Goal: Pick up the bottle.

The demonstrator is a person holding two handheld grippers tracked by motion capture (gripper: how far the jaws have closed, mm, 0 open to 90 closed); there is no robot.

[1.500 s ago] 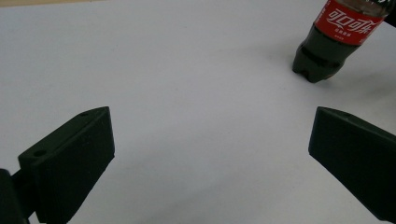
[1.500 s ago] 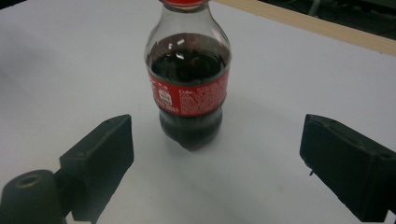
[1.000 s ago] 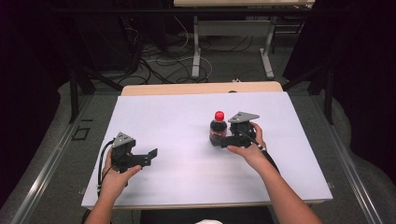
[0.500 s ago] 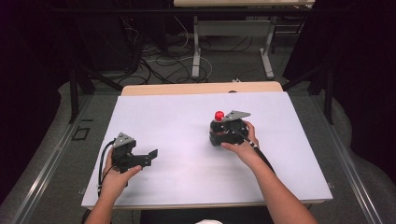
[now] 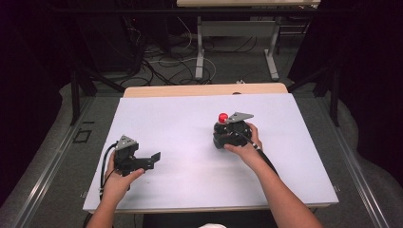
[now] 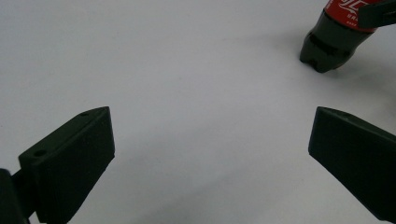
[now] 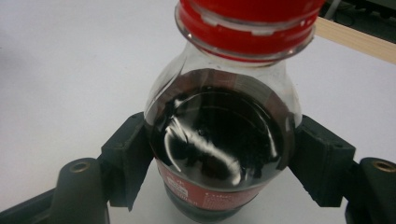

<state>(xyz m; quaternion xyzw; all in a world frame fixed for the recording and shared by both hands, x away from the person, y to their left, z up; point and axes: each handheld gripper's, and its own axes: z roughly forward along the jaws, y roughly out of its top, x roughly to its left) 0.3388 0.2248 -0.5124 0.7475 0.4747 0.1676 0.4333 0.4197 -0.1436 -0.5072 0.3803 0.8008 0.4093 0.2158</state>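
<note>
Seen from above, two forearms come in from the bottom edge over a white table [image 5: 190, 128]. Nearest, on the person's left, the left gripper [image 5: 154, 158] is held just above the table's near left part, its two black jaws spread wide with nothing between them. In the left gripper view those jaws stand far apart over bare white surface, and the lower part of the cola bottle [image 6: 334, 39] shows at the top right corner, dark liquid below a red label, its base lifted clear of the table on one side so that it leans.

Farther in, right of the table's middle, the right gripper [image 5: 222, 137] has the cola bottle [image 5: 222, 124] between its jaws; only the red cap and a little of the dark body show beyond the gripper and its grey three-cornered plate [image 5: 239, 117]. In the right gripper view the two black jaws have just been closing and now press on either side of the bottle [image 7: 219, 140], at its shoulder above the red label. The bottle holds dark liquid nearly to the neck and its red cap [image 7: 247, 21] is on.

Beyond the table's far edge, a strip of pale wood [image 5: 204, 90] runs along it, then cables [image 5: 176, 64] lie on the dark floor among metal table legs [image 5: 199, 47].
</note>
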